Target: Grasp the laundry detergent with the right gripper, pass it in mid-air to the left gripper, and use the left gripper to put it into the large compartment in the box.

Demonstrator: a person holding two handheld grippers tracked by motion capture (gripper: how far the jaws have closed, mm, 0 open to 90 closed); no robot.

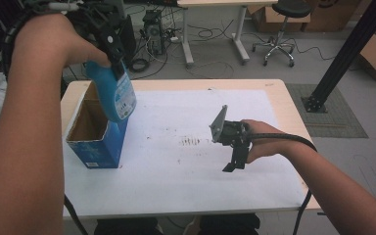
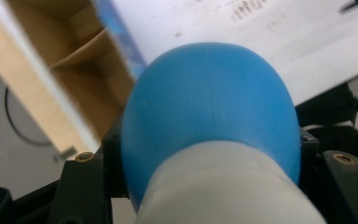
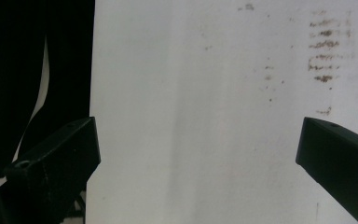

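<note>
1. High view: the left gripper (image 1: 111, 46) sits at about 10 o'clock, raised above the table (image 1: 284, 98), jaws clamped on the neck end of a blue bottle (image 1: 113, 95). The bottle hangs base-down, tilted, over the right-hand wall of an open blue cardboard box (image 1: 95, 134), whose brown inside faces up. Whether the bottle's base touches the box wall cannot be told. The box stands on a white sheet (image 1: 186, 166) at the table's 9 o'clock side. The right gripper (image 1: 235, 164) is at about 4 o'clock from the table's centre, pointing down at the sheet, nothing between its jaws.

2. Left gripper view: the blue bottle (image 2: 209, 107) sits close to the lens, its white band nearest; black jaws press its sides. The box (image 2: 81, 60) interior lies at 10 o'clock, the white sheet (image 2: 242, 42) at 1 o'clock.

3. Right gripper view: the right gripper (image 3: 198, 149) stands released, jaws wide apart over the white sheet (image 3: 200, 93); brown smudges (image 3: 326, 44) at 2 o'clock.
</note>
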